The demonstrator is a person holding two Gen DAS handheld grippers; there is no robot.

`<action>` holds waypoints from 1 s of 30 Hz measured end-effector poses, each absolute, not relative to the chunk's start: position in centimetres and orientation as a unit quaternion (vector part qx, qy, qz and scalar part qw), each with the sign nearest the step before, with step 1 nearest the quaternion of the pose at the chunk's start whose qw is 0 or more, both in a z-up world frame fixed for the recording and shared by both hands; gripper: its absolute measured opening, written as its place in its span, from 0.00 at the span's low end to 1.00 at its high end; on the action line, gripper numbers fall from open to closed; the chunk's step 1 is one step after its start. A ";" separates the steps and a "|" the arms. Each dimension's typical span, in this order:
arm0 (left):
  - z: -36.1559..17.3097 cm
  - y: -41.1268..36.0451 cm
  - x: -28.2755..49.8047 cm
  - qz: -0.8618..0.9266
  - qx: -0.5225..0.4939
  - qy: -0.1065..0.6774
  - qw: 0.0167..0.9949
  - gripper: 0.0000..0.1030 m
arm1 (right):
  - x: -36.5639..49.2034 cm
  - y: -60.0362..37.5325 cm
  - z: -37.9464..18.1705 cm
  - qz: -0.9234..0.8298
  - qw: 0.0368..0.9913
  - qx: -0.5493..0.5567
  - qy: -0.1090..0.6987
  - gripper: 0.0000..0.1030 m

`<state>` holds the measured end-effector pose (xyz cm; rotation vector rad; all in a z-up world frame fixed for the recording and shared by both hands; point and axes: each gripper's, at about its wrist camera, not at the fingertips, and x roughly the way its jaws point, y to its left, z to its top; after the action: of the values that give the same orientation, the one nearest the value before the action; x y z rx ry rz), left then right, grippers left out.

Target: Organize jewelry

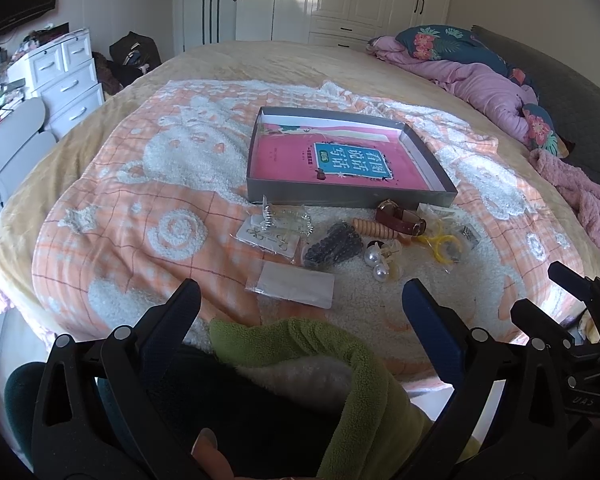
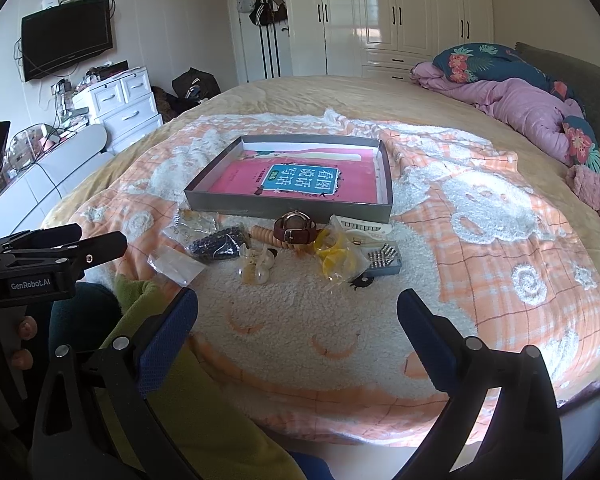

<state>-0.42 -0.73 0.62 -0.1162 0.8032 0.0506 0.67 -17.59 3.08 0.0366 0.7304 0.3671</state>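
A wide bed point(image 1: 100, 152) covered by an orange-and-white checked fleece blanket point(image 2: 480, 248) fills both views, with a crumpled purple quilt point(image 1: 488, 88) along its far right side. On the blanket lies a shallow grey box point(image 1: 256, 160), open at the top, with a pink book point(image 2: 296, 180) lying flat inside it. Just in front of the box's near wall the jewelry is scattered in a loose row: a brown-strapped watch point(image 2: 296, 227), a dark beaded bracelet point(image 1: 334, 246), yellow rings point(image 2: 334, 256) in clear wrapping, a pair of pearl earrings point(image 1: 380, 264), and a flat clear packet point(image 1: 296, 284) nearest the person. The left hand-held gripper point(image 1: 300, 304) hangs above the blanket's near edge with its blue-padded fingers spread wide, holding and touching nothing. The right hand-held gripper point(image 2: 298, 314) is likewise spread wide and empty, well short of the jewelry. A green fleece sleeve point(image 1: 340, 344) shows between the left fingers.
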 end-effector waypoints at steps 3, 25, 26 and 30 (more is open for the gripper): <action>0.6 -0.7 -0.4 0.024 -0.056 0.391 0.919 0.92 | 0.6 -17.6 3.1 0.178 0.918 0.017 0.355 0.96; 0.6 -1.0 -0.7 0.021 -0.053 0.388 0.920 0.92 | 0.3 -17.1 3.3 0.181 0.918 0.016 0.354 0.96; 0.6 -1.1 -0.7 0.021 -0.054 0.389 0.919 0.92 | 0.3 -17.0 3.3 0.181 0.918 0.016 0.353 0.96; 0.3 -1.2 -0.6 0.023 -0.054 0.392 0.918 0.92 | 0.4 -16.5 3.1 0.196 0.916 0.007 0.351 0.96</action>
<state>-0.63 -1.18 0.29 -0.1116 0.8053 0.0481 0.37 -16.48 3.11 0.0140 0.7224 0.4041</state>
